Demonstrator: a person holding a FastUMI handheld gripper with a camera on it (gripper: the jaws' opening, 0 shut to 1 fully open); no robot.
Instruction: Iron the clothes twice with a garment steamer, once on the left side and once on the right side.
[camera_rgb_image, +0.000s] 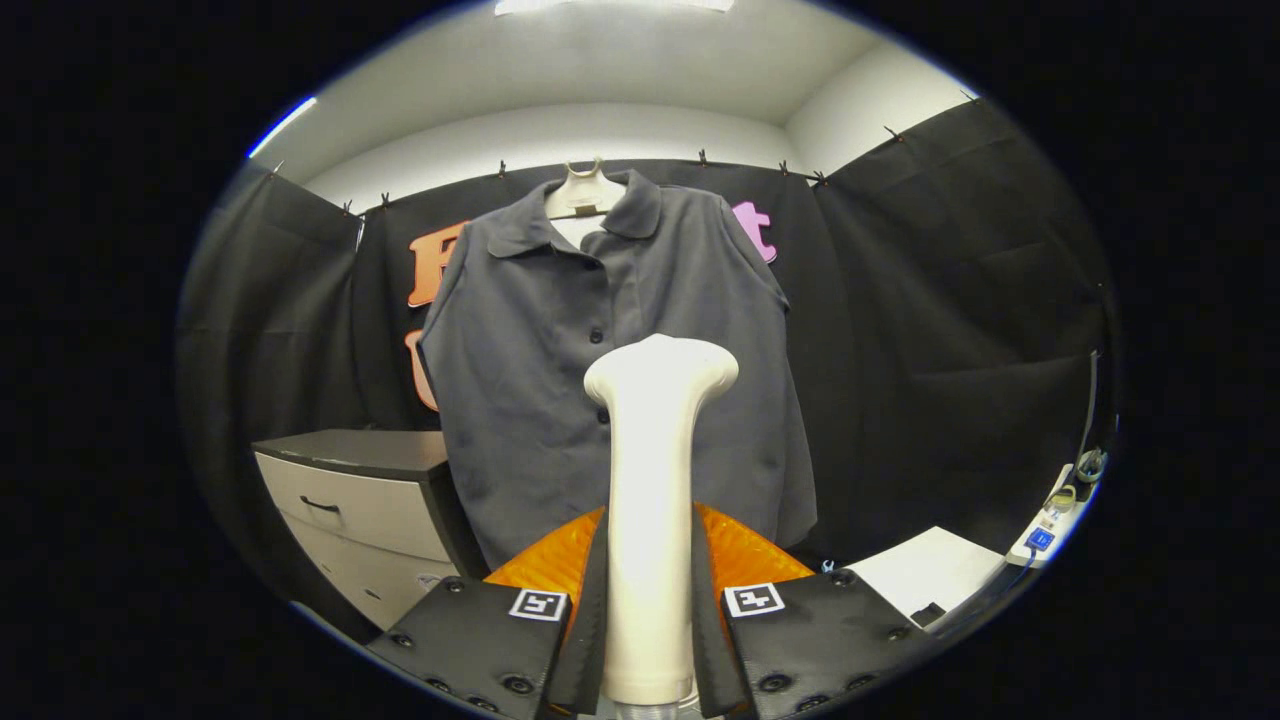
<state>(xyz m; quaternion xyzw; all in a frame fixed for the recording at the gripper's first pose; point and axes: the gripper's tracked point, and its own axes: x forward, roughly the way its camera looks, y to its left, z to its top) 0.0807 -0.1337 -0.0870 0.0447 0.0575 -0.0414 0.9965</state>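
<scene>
I saw one grey shirt (620, 370) hanging on one hanger (583, 192) against the booth's black wall, straight ahead of the tongs (650, 600) and beyond the steamer's head. One cabinet (350, 500) stood below the shirt, off to the left. I had one steamer (655, 500), its long axis upright between the fingers, head toward the buttons at the shirt's middle. The tongs were closed on its handle, both fingers pressing. I judged the next move was sideways onto one half.
</scene>
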